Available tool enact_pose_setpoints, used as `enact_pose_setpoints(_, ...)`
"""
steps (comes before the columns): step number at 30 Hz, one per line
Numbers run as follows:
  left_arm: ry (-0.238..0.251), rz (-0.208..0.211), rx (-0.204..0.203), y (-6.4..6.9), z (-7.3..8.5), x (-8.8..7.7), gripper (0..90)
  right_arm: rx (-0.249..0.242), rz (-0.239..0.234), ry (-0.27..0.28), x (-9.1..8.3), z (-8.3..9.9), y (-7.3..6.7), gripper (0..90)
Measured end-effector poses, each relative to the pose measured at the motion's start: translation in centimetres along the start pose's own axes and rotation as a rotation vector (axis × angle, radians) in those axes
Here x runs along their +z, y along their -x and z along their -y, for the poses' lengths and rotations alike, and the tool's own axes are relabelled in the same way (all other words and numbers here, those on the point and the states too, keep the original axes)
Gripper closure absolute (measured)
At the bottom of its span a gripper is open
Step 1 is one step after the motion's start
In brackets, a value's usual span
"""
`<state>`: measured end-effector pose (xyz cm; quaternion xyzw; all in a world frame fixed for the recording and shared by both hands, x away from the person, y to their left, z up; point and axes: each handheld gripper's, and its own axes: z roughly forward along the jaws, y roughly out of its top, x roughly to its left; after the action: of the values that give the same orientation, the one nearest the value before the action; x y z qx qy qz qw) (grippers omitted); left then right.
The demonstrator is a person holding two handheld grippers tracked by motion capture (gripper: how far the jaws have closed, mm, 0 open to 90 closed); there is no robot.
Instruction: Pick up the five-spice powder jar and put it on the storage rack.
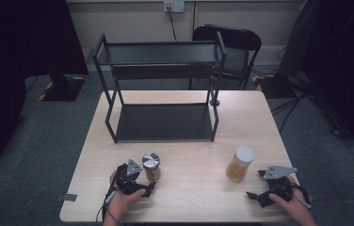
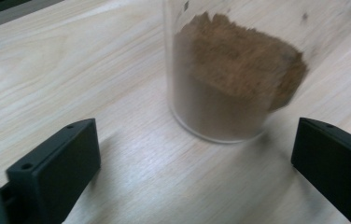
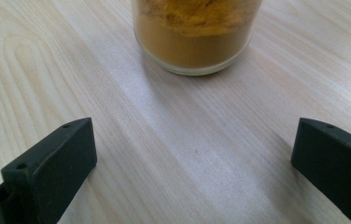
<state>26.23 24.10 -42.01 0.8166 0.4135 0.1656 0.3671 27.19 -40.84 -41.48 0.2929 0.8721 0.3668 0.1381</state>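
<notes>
Your left gripper (image 1: 143, 185) sits low on the wooden table (image 1: 189, 197), just in front of the black shelf rack (image 1: 163, 122) and on its left side. Its two black fingers (image 2: 57, 163) are spread wide apart and pinch nothing. Right past them stands the jar of brown powder (image 1: 151, 165) with a shiny silver lid. In the left gripper view this jar (image 2: 229, 79) is close, a bit ahead of the gap between the fingers, and neither finger touches it. The brown powder is heaped up higher on one side inside the glass.

Your right gripper (image 1: 258, 186) rests on the table in front of the rack too, but off past its right end. Its fingers (image 3: 52, 163) are also spread wide, with bare wood between them. The jar of yellow powder (image 1: 240, 164) with a white lid stands near it, between your right gripper and the rack. In the right gripper view that jar (image 3: 194, 37) is farther off than the brown one is from your left gripper, and nothing touches it.

Both jars stand upright on the table, well apart from each other, in front of the rack. The rack has two shelves and stands at the far half of the table. A black chair (image 1: 234, 47) stands behind the rack.
</notes>
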Motion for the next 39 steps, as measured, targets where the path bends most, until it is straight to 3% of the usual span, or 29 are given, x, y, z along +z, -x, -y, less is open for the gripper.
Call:
enact_pose_setpoints(12, 0.061, 0.02, -0.045, 0.0, -0.6, -0.2, 1.9, 0.0, 0.0, 0.0, 0.0, 0.0, 0.0, 0.0)
enact_pose_setpoints(16, 0.087, 0.024, -0.077, 0.0, -0.6, -0.1, 2.6, 0.0, 0.0, 0.0, 0.0, 0.0, 0.0, 0.0)
enact_pose_setpoints(22, 0.103, 0.02, -0.081, 0.2, -0.8, 0.4, 6.1, 0.0, 0.0, 0.001, 0.0, 0.0, 0.0, 0.0)
enact_pose_setpoints(32, 0.125, 0.042, -0.041, 0.4, -0.9, 1.3, 27.3, 0.0, 0.001, 0.001, 0.0, 0.0, 0.0, 0.0)
enact_pose_setpoints(39, 0.102, 0.012, -0.02, 1.0, -1.7, 1.3, 30.0, 0.0, 0.0, 0.001, 0.0, 0.0, 0.0, 0.0)
